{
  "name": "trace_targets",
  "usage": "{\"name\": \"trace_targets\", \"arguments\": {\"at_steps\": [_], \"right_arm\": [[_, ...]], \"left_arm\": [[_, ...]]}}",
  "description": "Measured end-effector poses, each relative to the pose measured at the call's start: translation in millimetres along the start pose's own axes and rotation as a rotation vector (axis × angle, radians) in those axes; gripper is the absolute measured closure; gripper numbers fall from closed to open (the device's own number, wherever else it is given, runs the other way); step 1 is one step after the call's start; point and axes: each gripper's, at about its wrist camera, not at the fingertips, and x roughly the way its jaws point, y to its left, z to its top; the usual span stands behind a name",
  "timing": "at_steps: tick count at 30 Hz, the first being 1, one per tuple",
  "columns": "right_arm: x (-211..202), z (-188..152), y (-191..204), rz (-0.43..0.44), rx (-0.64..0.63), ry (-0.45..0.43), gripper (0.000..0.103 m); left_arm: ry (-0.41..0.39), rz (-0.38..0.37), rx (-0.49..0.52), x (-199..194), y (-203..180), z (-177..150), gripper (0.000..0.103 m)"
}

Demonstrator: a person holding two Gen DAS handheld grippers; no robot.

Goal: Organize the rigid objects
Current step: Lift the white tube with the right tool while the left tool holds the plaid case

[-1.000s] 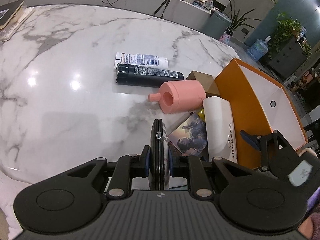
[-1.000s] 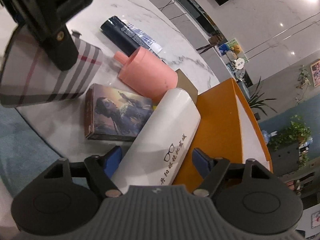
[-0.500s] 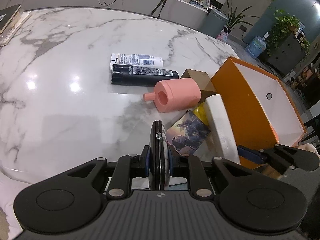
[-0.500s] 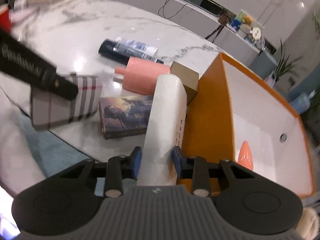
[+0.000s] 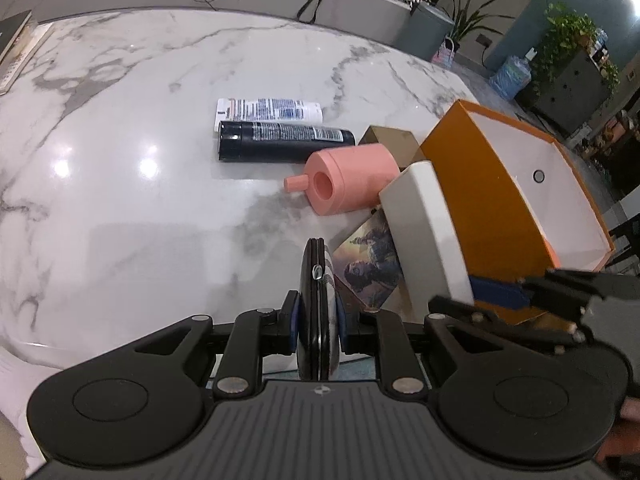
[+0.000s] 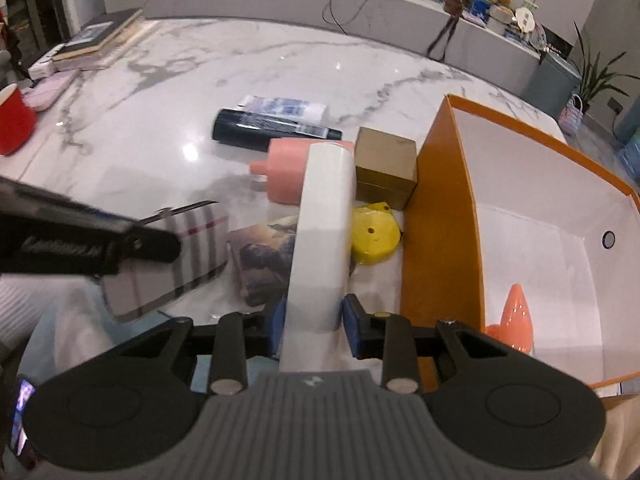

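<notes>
My right gripper (image 6: 314, 326) is shut on a long white box (image 6: 324, 236) and holds it lifted above the table, beside the orange box (image 6: 438, 240); the white box also shows in the left wrist view (image 5: 424, 236). My left gripper (image 5: 318, 316) is shut on a flat plaid case (image 5: 318, 304), seen edge-on; the case shows as plaid in the right wrist view (image 6: 188, 256). The orange box (image 5: 480, 204) has a white inside and holds an orange cone (image 6: 514, 316).
On the marble table (image 5: 120, 160) lie a pink cylinder (image 5: 348, 178), a black bottle (image 5: 280, 140), a white tube (image 5: 268, 110), a gold-brown box (image 6: 386, 166), a picture box (image 5: 368, 264) and a yellow piece (image 6: 374, 238). Books (image 6: 100, 36) and a red cup (image 6: 12, 118) stand far left.
My right gripper closed on the white box, swung it in line with the fingers and lifted it. My left gripper kept hold of the plaid case and barely moved.
</notes>
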Motion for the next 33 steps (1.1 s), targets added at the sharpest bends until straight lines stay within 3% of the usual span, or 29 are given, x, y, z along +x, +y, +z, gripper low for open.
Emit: {"name": "trace_targets", "arguments": {"at_steps": [4,17,27,33], "right_arm": [[12.8,9.2,-3.5,-0.028,-0.012,0.018,0.069],[25.8,22.8,-4.6,0.015,-0.053,-0.008,0.073],[0.7,23.6,-6.5,0.113,-0.063,-0.047,0.076],[-29.3,32.6,-5.1,0.151,-0.146,-0.084,0.076]], "left_arm": [[0.048,0.019,0.023,6.8,-4.9,-2.5,0.082],[0.127,0.045,0.085,22.1,-8.9,-0.5,0.079],[0.035,0.056,0.098,-1.8,-22.0,6.7,0.083],[-0.036,0.059,0.123,-30.0,-40.9,24.3,0.084]]}}
